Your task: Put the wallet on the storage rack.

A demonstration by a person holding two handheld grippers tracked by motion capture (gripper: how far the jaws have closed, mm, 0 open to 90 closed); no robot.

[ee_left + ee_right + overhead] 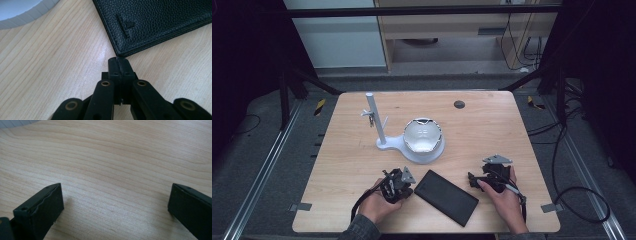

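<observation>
The black wallet point(446, 196) lies flat on the bench point(352, 150), between my grippers. My left gripper point(119, 61), jaws clenched on nothing, sits at the wallet's corner, probably to nudge it. My right gripper point(115, 202), jaws released, waits beside the wallet.

A wallet point(446, 197) lies flat on the table point(492, 125) near its front edge, between my left gripper point(403, 182) and my right gripper point(473, 179). Behind the wallet, toward the table's middle, a bowl point(423, 134) sits on a stand point(384, 144), its post rising at the bowl's left.
</observation>
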